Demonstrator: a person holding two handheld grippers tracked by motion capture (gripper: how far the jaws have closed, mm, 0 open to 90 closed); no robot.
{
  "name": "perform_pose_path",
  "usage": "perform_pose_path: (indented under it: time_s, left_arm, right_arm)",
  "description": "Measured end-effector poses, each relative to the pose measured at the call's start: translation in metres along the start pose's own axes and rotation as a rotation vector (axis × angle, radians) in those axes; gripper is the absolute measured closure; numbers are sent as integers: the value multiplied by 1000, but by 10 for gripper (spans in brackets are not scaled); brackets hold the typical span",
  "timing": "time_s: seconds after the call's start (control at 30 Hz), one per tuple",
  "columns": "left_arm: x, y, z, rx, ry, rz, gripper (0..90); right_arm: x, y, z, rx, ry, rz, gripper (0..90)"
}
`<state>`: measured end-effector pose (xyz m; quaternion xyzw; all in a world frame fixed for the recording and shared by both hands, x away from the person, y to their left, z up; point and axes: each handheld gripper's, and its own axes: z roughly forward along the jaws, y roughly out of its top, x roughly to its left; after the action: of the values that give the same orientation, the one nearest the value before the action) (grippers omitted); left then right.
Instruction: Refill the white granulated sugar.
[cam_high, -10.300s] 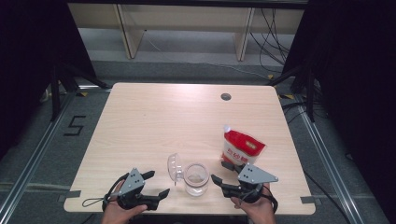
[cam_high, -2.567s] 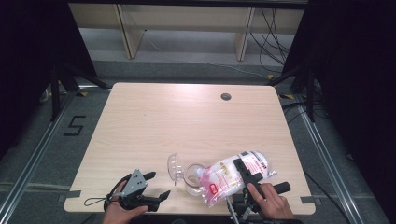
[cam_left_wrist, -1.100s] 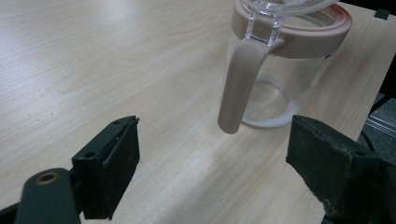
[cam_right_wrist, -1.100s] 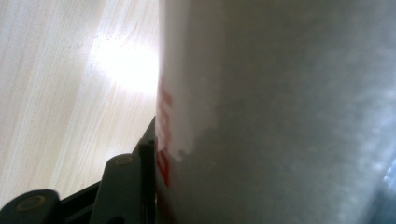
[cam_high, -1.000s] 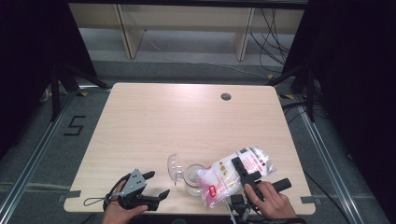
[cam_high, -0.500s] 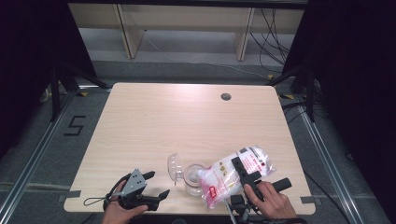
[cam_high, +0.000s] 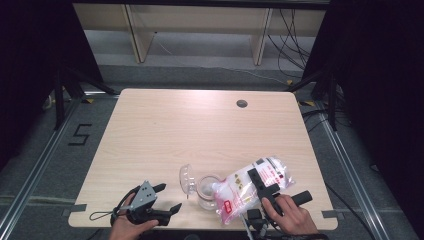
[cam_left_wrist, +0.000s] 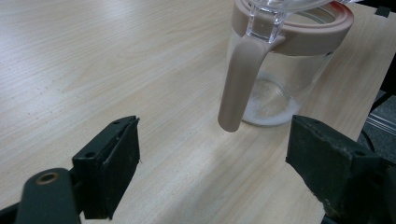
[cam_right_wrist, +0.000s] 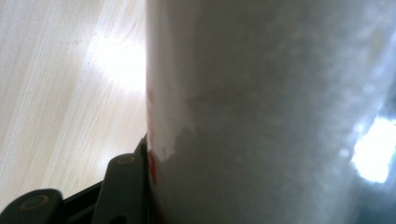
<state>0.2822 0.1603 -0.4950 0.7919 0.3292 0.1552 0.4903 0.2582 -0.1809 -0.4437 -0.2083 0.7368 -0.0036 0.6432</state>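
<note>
Right hand-held gripper (cam_high: 261, 182) clamped on tilted bag (cam_high: 252, 187) over jar (cam_high: 206, 192), left hand-held gripper (cam_high: 167, 197) released, resting on surface (cam_high: 200, 130) just beside jar

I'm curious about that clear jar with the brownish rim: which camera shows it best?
The left gripper view: the jar is close and sharp, with its rim, hanging clasp and some white grains at the bottom. In the high view the jar looks small, partly covered by the tilted bag.
</note>
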Motion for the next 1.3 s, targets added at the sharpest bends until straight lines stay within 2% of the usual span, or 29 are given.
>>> perform_pose_path:
  time_s: [0.03, 0.23, 0.27, 0.3, 0.33, 0.4, 0.43, 0.47, 0.63, 0.7, 0.73, 0.77, 0.97, 1.07, 1.1, 1.17, 1.3]
  left_arm:
    - [1, 0, -1, 10, 0, 14, 168]
    - [0, 0, 0, 0, 0, -1, 168]
    - [1, 0, 0, 8, 1, 8, 168]
    - [1, 0, 0, 4, 1, 6, 168]
    - [0, 0, 0, -1, -2, 3, 168]
    - [1, 0, -1, 14, 6, 14, 168]
    - [2, 0, -1, 25, 11, 26, 168]
    - [1, 0, 0, 6, 0, 5, 168]
    - [2, 0, -1, 17, 4, 18, 168]
    - [1, 0, 1, -1, -5, 2, 168]
    - [2, 0, 0, 14, -1, 17, 168]
    - [1, 0, 1, 2, -7, 5, 168]
    - [1, 0, 0, 9, 1, 10, 168]
    - [2, 0, -1, 17, 7, 18, 168]
    - [2, 0, -1, 21, 8, 22, 168]
    - [1, 0, 0, 3, -7, 7, 168]
    - [1, 0, 0, 3, -7, 11, 168]
  right_arm:
    - [-1, 0, 0, -2, -3, -12, 507]
    - [-1, 0, -2, -9, -14, -15, 509]
    - [1, 0, -3, 3, -5, 16, 510]
    - [1, 0, -3, 0, -9, 12, 510]
    - [-2, 1, -3, -6, -15, -12, 511]
    - [-1, 1, -4, 1, -14, 4, 511]
    - [-3, 1, -3, -20, -31, -27, 511]
    - [-3, 1, -2, -22, -28, -28, 512]
    - [0, 1, -3, -13, -21, -2, 513]
    - [0, 0, -3, -11, -22, 4, 514]
    - [0, 0, -3, -11, -22, 4, 514]
    - [0, 0, -3, -10, -21, 6, 515]
    - [-2, -1, -3, -24, -30, -18, 517]
    - [0, -1, -2, -20, -23, 0, 518]
    - [-1, -1, -2, -20, -25, -16, 518]
    - [1, 0, -3, -16, -25, 1, 519]
    - [0, 1, -2, -30, -29, -17, 520]
